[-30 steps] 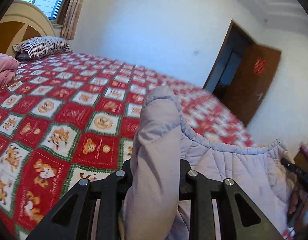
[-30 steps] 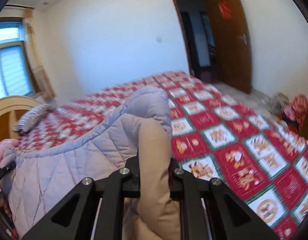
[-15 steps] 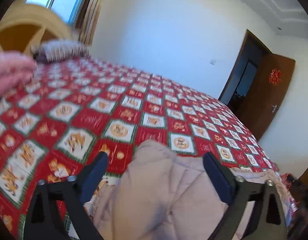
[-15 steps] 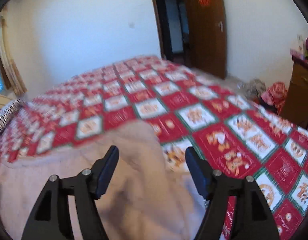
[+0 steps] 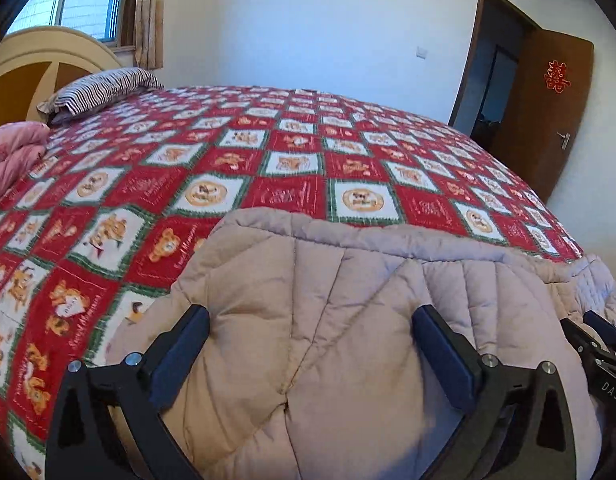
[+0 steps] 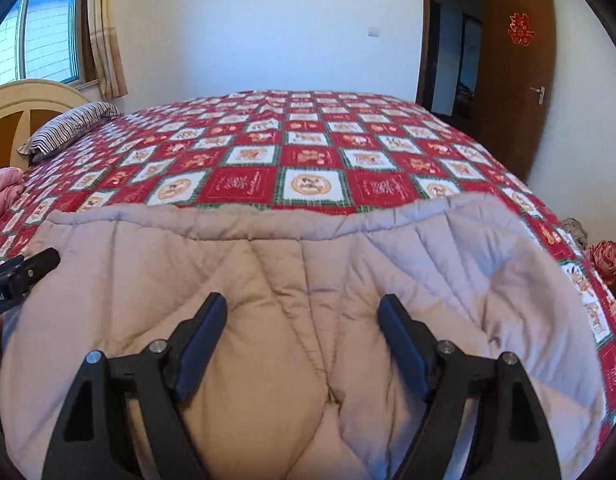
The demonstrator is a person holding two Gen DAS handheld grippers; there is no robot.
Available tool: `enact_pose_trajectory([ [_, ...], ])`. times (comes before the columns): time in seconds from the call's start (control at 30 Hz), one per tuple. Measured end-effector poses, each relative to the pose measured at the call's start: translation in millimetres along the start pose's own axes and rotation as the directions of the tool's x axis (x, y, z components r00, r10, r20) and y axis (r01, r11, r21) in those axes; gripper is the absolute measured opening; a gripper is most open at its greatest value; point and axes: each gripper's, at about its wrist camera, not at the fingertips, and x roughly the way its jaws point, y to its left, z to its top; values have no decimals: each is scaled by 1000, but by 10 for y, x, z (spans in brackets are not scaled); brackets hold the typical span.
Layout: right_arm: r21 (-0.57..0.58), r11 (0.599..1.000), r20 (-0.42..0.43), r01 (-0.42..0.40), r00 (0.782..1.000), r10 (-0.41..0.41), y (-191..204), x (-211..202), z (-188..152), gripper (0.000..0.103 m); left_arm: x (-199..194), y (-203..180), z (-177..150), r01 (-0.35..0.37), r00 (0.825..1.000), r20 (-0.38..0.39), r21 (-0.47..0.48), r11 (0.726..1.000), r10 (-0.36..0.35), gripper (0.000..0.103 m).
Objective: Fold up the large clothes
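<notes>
A large quilted garment, beige with a pale lilac side [image 5: 347, 288] [image 6: 288, 264], lies spread on the near part of the bed. My left gripper [image 5: 308, 320] is open, its jaws wide apart just above the garment's left part. My right gripper [image 6: 302, 308] is open too, above the garment's middle. Each gripper's tip shows at the edge of the other's view: the right one [image 5: 595, 340], the left one [image 6: 24, 268]. Neither holds any cloth.
The bed has a red, white and green patterned cover [image 5: 292, 168] [image 6: 308, 152]. A striped pillow [image 5: 100, 92] and pink bedding [image 5: 12, 152] lie at the head end on the left. An open brown door [image 6: 515, 80] stands at the far right.
Both grippers were shut on the raised garment edge a second ago. They opened and let it go, and the garment now lies flat on the bed.
</notes>
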Motion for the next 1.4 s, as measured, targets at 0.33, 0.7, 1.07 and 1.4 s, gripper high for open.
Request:
enact_pose_trajectory([
  [0.33,-5,1000,-49,2,999,-2,27,230,-52,88,142,-8,-57,12,999,-29,-18,1000,-12,102],
  [0.7,-31,999,-105,24,994,-27,72,362,-60,91,209,-18,-64,4,999,-48,-16,1000,-5,102],
  [1.07,-53,998,-128,41,991,-47,118,423,-57,92,243,-21,-65,-4,998,-56,-12,1000,3,102],
  [1.4,-71,996,-147,46,987,-57,131,401,-12,91,8,103,-5,22,993,-113,-30,999,-25,102],
])
